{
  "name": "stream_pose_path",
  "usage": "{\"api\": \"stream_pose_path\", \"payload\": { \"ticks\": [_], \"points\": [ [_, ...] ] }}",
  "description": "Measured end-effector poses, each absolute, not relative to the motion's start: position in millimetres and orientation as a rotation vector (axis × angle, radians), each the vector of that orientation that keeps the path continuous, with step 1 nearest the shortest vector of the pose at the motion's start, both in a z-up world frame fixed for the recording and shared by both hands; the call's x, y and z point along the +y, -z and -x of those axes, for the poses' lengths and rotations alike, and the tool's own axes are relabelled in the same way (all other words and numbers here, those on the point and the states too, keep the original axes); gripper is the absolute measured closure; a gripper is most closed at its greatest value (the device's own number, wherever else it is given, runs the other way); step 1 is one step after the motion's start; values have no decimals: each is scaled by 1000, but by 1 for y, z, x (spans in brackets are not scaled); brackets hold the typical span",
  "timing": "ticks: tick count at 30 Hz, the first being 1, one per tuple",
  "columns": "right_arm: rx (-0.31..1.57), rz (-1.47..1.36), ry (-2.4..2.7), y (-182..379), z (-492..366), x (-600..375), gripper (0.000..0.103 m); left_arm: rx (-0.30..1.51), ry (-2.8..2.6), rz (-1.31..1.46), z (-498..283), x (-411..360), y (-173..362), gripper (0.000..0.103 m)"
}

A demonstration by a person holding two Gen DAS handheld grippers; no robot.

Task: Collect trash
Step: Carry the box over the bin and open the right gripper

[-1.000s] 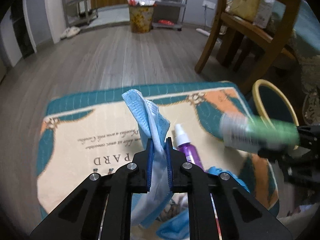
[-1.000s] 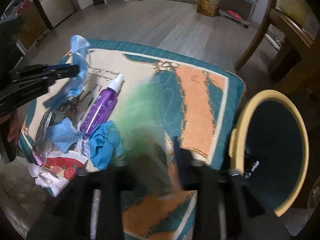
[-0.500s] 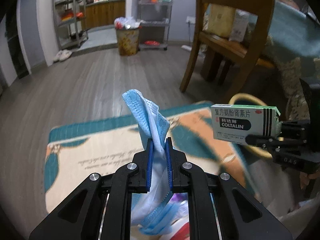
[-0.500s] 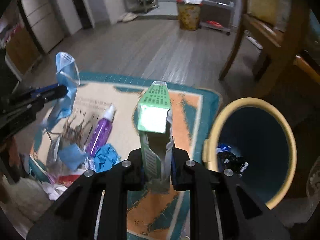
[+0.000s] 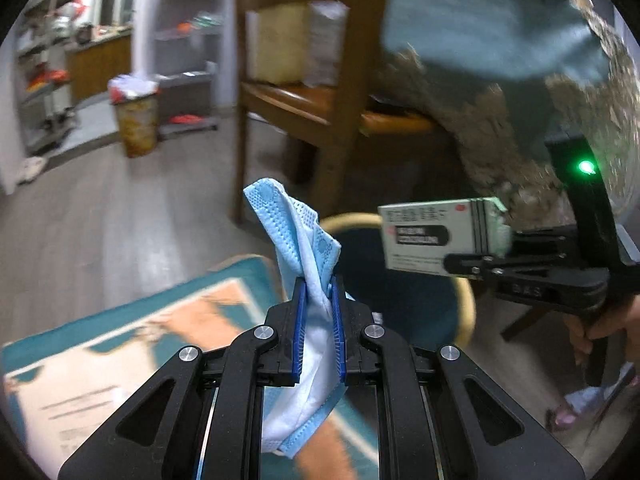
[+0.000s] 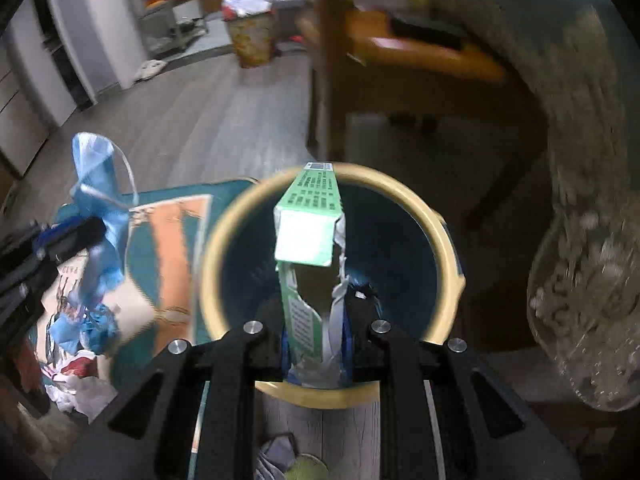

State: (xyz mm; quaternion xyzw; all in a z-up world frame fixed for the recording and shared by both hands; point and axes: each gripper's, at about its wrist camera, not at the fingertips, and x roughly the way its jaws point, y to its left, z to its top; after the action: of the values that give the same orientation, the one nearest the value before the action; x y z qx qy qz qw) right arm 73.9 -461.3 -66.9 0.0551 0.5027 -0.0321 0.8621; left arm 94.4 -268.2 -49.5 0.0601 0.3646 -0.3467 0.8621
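Note:
My left gripper [image 5: 318,292] is shut on a crumpled blue face mask [image 5: 298,236], held up near the rim of the yellow-rimmed dark blue bin [image 5: 466,312]. My right gripper [image 6: 316,320] is shut on a green and white medicine box [image 6: 310,224], held directly over the bin's opening [image 6: 332,394]. The box [image 5: 432,236] and right gripper also show in the left wrist view, above the bin. The mask [image 6: 98,196] shows at the left of the right wrist view. Some dark trash lies inside the bin.
A teal and orange mat [image 6: 172,248] lies left of the bin with blue and white trash [image 6: 80,332] on it. A wooden chair [image 5: 320,92] and a cloth-draped table [image 5: 500,80] stand close behind. A patterned waste bin [image 5: 136,120] stands far back.
Both grippers have swung right towards the bin. The box now hangs over the bin's opening, and the mask has come up beside the bin's rim. Both grips are unchanged.

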Motion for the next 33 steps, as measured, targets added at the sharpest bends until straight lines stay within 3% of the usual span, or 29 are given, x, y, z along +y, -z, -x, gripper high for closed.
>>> {"api": "stream_pose_path", "payload": {
  "ticks": [10,12,13,15,18,23,25,33],
  "points": [
    [1171,-153,119,115,-97,-499,83,866,839,-45,-143,-347,82,86],
    [1166,-165,145,116,-98,-502,68,895,802,-54,-158,-358,91,65],
    [1160,-165,154,115,-96,-501,54,905,791,-52,-162,-357,92,60],
    [1145,-161,154,112,-96,-500,50,920,771,-48,-165,-352,92,45],
    [1140,-165,152,110,-99,-500,43,900,750,-52,-162,-336,85,39],
    [1101,-203,136,92,-97,-491,19,861,685,-99,-152,-300,65,29],
    [1074,-206,129,81,-97,-486,14,842,661,-119,-147,-283,52,27],
    [983,-145,65,33,-84,-431,8,789,569,-137,-108,-201,-2,25]
  ]
}}
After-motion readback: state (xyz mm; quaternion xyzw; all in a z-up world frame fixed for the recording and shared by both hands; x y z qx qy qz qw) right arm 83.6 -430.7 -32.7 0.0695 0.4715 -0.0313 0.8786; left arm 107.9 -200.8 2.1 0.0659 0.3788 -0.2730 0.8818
